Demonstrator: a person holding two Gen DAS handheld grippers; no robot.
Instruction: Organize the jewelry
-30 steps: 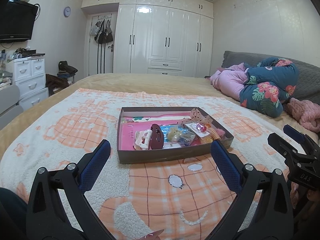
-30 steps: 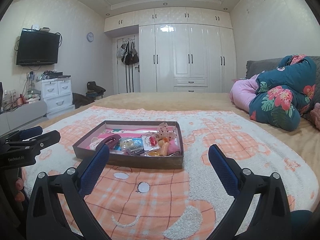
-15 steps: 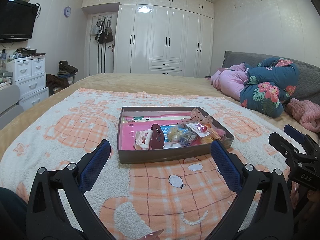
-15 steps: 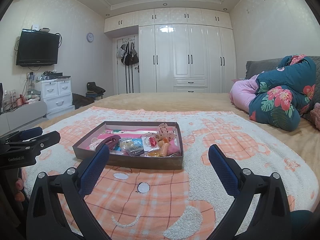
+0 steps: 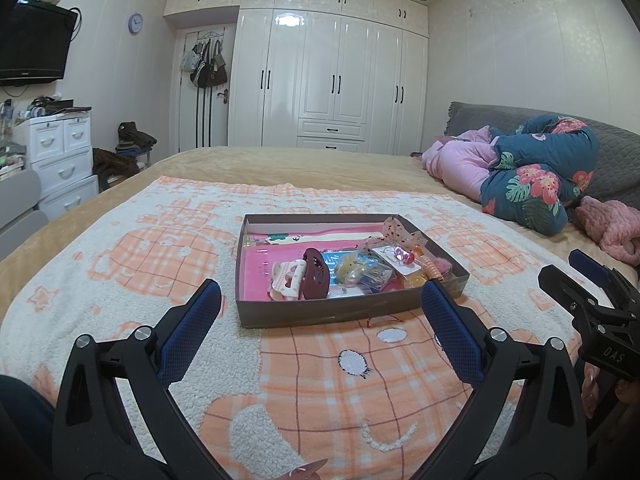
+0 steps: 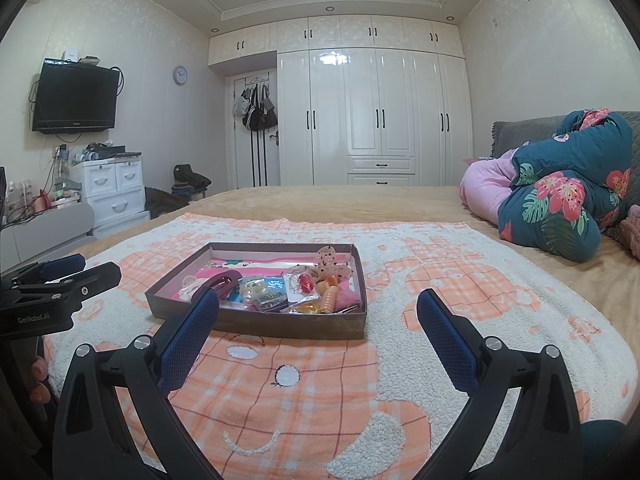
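1. My left gripper (image 5: 320, 308) is spread wide and empty, held over the blanket's (image 5: 120, 280) near edge.
2. My right gripper (image 6: 318, 312) is likewise released, holding nothing.
3. The jewelry box (image 5: 340, 314) sits mid-blanket, ahead of both.

White wardrobe (image 6: 372, 116), wall television (image 6: 74, 96), floral quilt (image 6: 568, 204), orange checked blanket (image 5: 320, 380), white drawers (image 5: 60, 156)
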